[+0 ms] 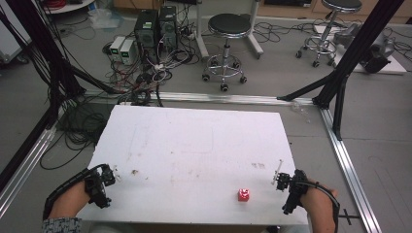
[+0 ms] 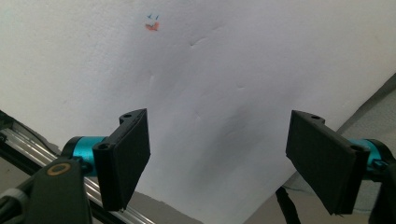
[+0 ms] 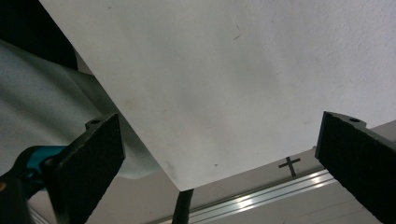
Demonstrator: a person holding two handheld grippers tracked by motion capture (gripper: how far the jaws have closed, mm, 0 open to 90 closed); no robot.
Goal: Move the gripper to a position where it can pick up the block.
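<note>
In the high view the left tongs [image 1: 109, 175] are at the lower left of the frame, over the near left corner of the white tabletop [image 1: 194, 141]. In the left gripper view the left tongs [image 2: 218, 158] stand wide open, with the two black pads far from each other. Between them there is only the bare white surface and its edge; they hold nothing. A small red and blue mark [image 2: 152, 24] is on the surface at the upper left of that view, well apart from the pads.

The right tongs [image 1: 278, 177] are at the lower right of the high view, near the right edge of the tabletop. In the right gripper view the right tongs [image 3: 219, 154] are also wide open and empty. The corner of the tabletop lies between the jaws at the bottom of that frame, and a black cross mark [image 3: 289, 164] is on the floor beyond it, close to an aluminium rail [image 3: 261, 198].

A small red cube [image 1: 244, 194] lies on the tabletop in the lower middle of the high view, a little to the left of the right tongs and not touching them. It has some white on its faces, perhaps dots, but it is too small to say.
</note>
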